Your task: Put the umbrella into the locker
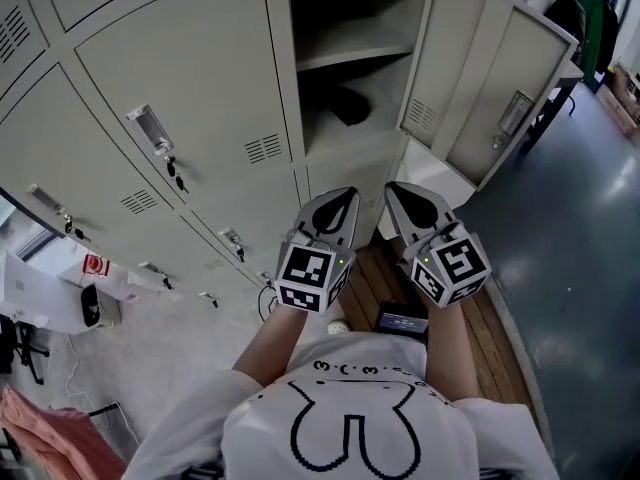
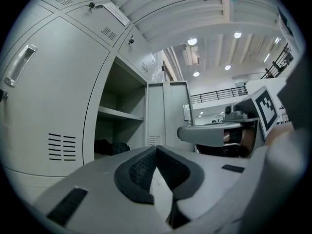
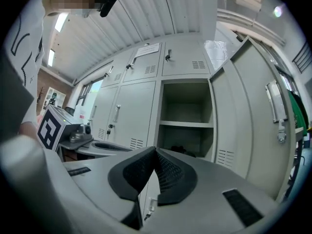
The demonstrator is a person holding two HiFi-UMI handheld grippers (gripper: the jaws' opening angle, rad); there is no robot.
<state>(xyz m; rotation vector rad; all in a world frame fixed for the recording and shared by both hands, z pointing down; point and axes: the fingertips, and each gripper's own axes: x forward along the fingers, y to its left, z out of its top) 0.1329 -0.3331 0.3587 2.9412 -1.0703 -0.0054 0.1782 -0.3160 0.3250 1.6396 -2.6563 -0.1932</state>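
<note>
A dark folded umbrella [image 1: 348, 103] lies on the floor of the open locker compartment [image 1: 375, 133], under its shelf [image 1: 355, 56]. It also shows as a dark bundle in the left gripper view [image 2: 111, 146] and the right gripper view [image 3: 183, 151]. My left gripper [image 1: 345, 196] and right gripper [image 1: 400, 190] hang side by side in front of the locker, pointing at it and well short of the umbrella. The left gripper's [image 2: 156, 147] pads meet with nothing between them. The right gripper [image 3: 155, 150] is shut and empty too.
The locker door [image 1: 490, 78] stands swung open to the right. Closed lockers [image 1: 180, 88] with handles and keys fill the left. A black device [image 1: 402, 318] lies on the wooden platform [image 1: 500, 338] by my feet. White boxes [image 1: 95, 278] sit at lower left.
</note>
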